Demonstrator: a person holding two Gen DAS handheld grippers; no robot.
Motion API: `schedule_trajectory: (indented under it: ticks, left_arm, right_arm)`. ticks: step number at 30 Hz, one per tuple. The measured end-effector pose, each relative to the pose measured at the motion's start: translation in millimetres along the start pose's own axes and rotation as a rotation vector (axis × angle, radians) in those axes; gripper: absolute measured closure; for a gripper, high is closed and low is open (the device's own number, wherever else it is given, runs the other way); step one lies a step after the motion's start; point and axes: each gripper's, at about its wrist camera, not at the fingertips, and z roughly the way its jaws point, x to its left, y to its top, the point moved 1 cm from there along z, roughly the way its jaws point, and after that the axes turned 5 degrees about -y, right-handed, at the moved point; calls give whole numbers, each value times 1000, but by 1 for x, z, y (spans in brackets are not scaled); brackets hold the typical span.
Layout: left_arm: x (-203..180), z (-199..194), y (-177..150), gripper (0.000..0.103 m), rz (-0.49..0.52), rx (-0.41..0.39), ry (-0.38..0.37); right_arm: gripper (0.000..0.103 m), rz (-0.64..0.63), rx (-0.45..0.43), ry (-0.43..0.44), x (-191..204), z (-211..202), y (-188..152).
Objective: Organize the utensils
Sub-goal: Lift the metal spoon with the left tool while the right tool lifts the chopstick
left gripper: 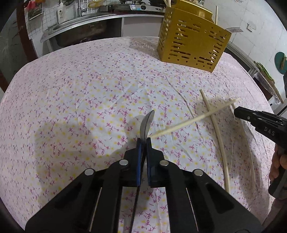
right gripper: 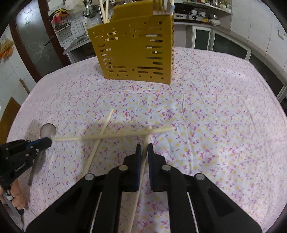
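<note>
Both grippers clamped: left gripper [left gripper: 143, 141] pinching metal spoon [left gripper: 147, 121], right gripper [right gripper: 144, 147] pinching chopstick [right gripper: 146, 143]. Two chopsticks [right gripper: 100, 132] crossed on floral tablecloth [right gripper: 197, 125] near yellow utensil caddy [right gripper: 136, 52].

A floral cloth [left gripper: 89, 89] covers the tabletop. Behind it, white tiled walls [left gripper: 46, 19] back a steel sink [left gripper: 71, 26] with a tap, a gas stove [right gripper: 193, 17] on the counter, and glass-fronted cabinets [right gripper: 202, 39] below.
</note>
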Motion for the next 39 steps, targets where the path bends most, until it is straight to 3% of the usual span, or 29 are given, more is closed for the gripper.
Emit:
schedule_trajectory:
  ticks: [9, 20, 25, 35, 39]
  left_arm:
    - [11, -10, -3, 100, -35, -25, 9]
    - [7, -64, 15, 100, -78, -238, -118]
    - [6, -74, 19, 100, -103, -270, -190]
    - [-5, -78, 18, 100, -108, -307, -263]
    - [-4, -86, 17, 100, -112, -355, -293]
  right_arm:
    - [96, -18, -44, -38, -12, -16, -1]
    - [96, 34, -235, -37, -32, -64, 1]
    - [97, 60, -311, -36, -43, -85, 2]
    - [97, 47, -378, -15, -39, -100, -1]
    - [97, 53, -429, 6, -37, -109, -3]
